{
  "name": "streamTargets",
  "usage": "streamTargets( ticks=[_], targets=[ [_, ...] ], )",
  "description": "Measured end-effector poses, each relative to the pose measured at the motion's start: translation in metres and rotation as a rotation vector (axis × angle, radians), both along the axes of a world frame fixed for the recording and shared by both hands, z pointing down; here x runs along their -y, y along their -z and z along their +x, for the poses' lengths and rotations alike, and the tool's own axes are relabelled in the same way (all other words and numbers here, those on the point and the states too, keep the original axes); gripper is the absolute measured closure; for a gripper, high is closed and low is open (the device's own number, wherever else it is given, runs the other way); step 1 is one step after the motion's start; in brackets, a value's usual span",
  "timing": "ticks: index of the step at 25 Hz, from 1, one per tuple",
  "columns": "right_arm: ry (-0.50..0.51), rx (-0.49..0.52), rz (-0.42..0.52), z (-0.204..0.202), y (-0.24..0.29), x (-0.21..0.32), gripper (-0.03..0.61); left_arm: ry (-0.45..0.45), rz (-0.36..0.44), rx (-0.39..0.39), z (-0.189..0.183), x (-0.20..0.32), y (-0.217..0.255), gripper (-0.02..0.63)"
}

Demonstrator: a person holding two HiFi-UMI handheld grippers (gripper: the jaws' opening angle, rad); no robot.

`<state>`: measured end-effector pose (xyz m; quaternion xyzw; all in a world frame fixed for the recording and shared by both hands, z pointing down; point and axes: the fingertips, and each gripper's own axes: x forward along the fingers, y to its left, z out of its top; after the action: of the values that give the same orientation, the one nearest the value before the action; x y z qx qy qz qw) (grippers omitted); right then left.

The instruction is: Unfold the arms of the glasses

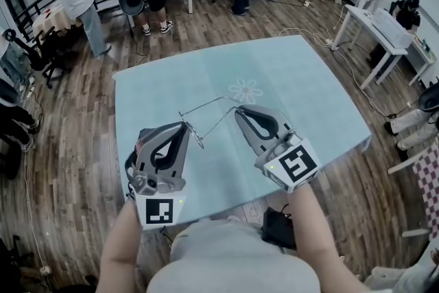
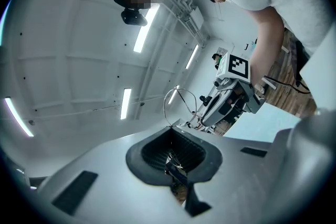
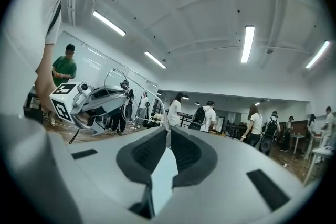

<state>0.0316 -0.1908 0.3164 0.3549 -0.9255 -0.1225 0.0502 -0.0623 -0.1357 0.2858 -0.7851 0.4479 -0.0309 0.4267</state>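
Left gripper [image 2: 172,127]: clenched, its dark ribbed pads pressed together on the glasses [image 1: 200,138]; a thin wire loop rises straight out of the tips
Right gripper [image 3: 168,131]: clenched, pads drawn close on a thin wire of the same glasses; the wire leaves the tips and curves away toward the other gripper
Position of glasses: held in the air between the two grippers, one end in each, above the table [image 1: 295,72] and not touching it
Frame as seen from the head view: a fine metal wire arcs from the left tips over to the right tips; a second straight wire runs from the right tips down to a small lens part just beside the left gripper
Fold state of the arms: cannot tell, the wire is too thin to read at the hinges
Gripper attitude: both point away from the person and lean toward each other, tips near but apart
Marker cubes: one on the rear of each gripper, square black-and-white patterns facing up toward the head camera
Hands: a bare forearm runs back from each gripper toward the person's light grey top
Table surface: covered in a pale blue cloth with a faint flower print [image 1: 245,90] beyond the grippers
Surroundings: wood plank floor [image 1: 75,168]; several people stand well apart at the far side of the room, near white desks
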Motion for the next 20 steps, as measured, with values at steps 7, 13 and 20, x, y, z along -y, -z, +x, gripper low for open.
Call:
streamTargets(
  ticks=[7, 13, 20],
  targets=[
    [-0.025, 0.029, 0.026, 0.011, 0.01, -0.011, 0.554, 0.007, -0.001, -0.022, -0.005, 0.002, -0.001, 0.606],
    [-0.008, 0.052, 0.065, 0.016, 0.019, -0.028, 0.554, 0.028, -0.01, -0.058, -0.009, 0.006, 0.0, 0.606],
    [0.016, 0.076, 0.118, 0.014, 0.038, -0.042, 0.554, 0.045, -0.008, -0.124, -0.015, 0.009, 0.007, 0.606]
  ],
)
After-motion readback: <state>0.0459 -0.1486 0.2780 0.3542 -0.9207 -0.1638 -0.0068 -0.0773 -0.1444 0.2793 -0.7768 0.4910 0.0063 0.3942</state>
